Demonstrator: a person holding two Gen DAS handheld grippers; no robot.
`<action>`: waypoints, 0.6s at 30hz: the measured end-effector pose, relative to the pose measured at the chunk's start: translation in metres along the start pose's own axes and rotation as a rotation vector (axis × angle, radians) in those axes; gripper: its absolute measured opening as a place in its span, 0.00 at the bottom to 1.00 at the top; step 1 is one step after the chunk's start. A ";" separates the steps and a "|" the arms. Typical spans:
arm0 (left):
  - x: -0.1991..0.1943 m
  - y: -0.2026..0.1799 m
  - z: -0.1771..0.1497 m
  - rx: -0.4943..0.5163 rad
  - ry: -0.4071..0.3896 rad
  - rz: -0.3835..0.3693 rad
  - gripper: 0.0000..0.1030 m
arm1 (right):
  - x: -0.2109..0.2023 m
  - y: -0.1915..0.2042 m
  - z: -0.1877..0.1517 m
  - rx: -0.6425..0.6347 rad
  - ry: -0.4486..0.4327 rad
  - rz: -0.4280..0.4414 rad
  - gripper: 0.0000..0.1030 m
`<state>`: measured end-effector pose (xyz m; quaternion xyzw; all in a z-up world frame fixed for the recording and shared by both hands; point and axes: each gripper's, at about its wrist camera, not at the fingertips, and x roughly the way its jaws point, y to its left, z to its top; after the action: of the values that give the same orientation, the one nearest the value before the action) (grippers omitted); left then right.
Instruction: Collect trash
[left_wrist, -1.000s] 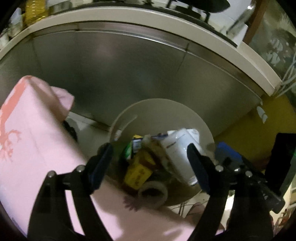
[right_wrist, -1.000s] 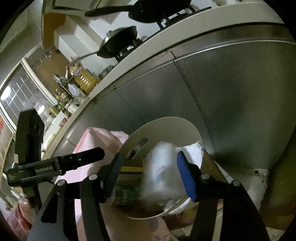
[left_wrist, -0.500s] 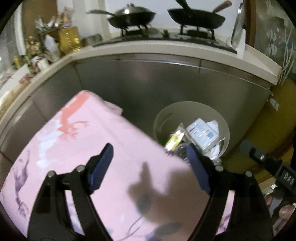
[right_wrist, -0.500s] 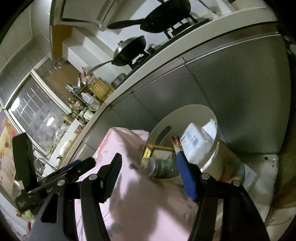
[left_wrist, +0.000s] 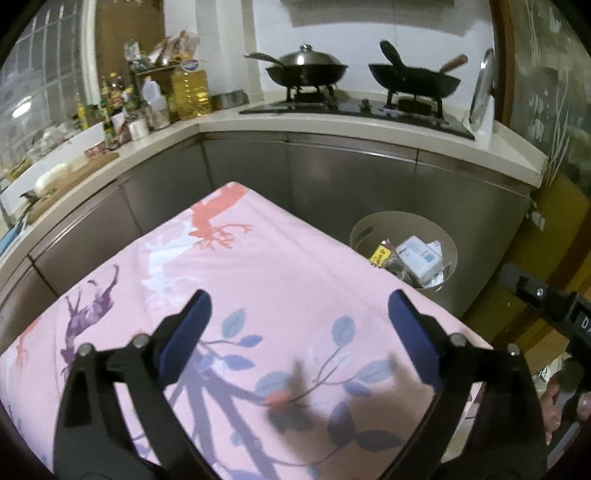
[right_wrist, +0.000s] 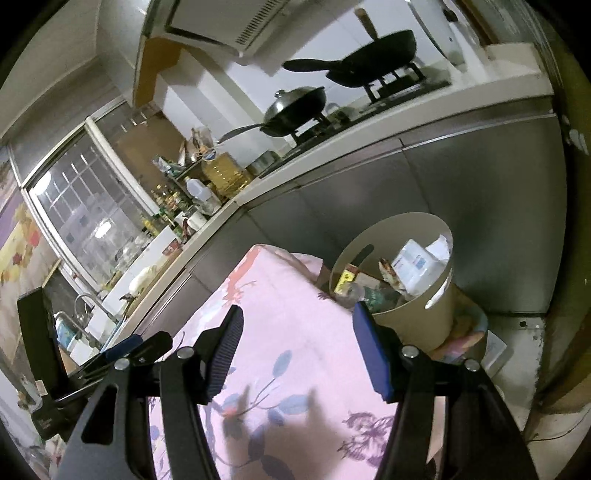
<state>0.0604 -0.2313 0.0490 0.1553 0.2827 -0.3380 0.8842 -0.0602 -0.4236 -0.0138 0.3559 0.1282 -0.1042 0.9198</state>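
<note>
A round beige trash bin stands on the floor beyond the table's far right corner, also in the right wrist view. It holds a white packet, a yellow box and other trash. My left gripper is open and empty above the pink floral tablecloth. My right gripper is open and empty above the same cloth, near the bin. The left gripper also shows at the left edge of the right wrist view.
Steel cabinet fronts run behind the table and bin. A counter above carries a stove with two woks, oil bottles and jars. A window and sink lie at the left. A yellow wall stands at the right.
Both grippers have pulled back and up from the bin to over the table. A white packet that was between the right fingers now lies in the bin.
</note>
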 end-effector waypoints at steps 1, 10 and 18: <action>-0.003 0.002 -0.002 -0.003 -0.004 0.001 0.94 | -0.003 0.005 -0.001 -0.007 -0.001 -0.005 0.58; -0.018 0.028 -0.024 -0.043 0.020 0.018 0.94 | -0.012 0.038 -0.012 -0.035 -0.004 -0.045 0.69; -0.022 0.045 -0.034 -0.076 0.035 0.024 0.94 | -0.012 0.055 -0.017 -0.029 -0.027 -0.088 0.77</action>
<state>0.0643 -0.1720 0.0394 0.1310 0.3088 -0.3138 0.8883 -0.0592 -0.3713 0.0122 0.3348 0.1326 -0.1475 0.9212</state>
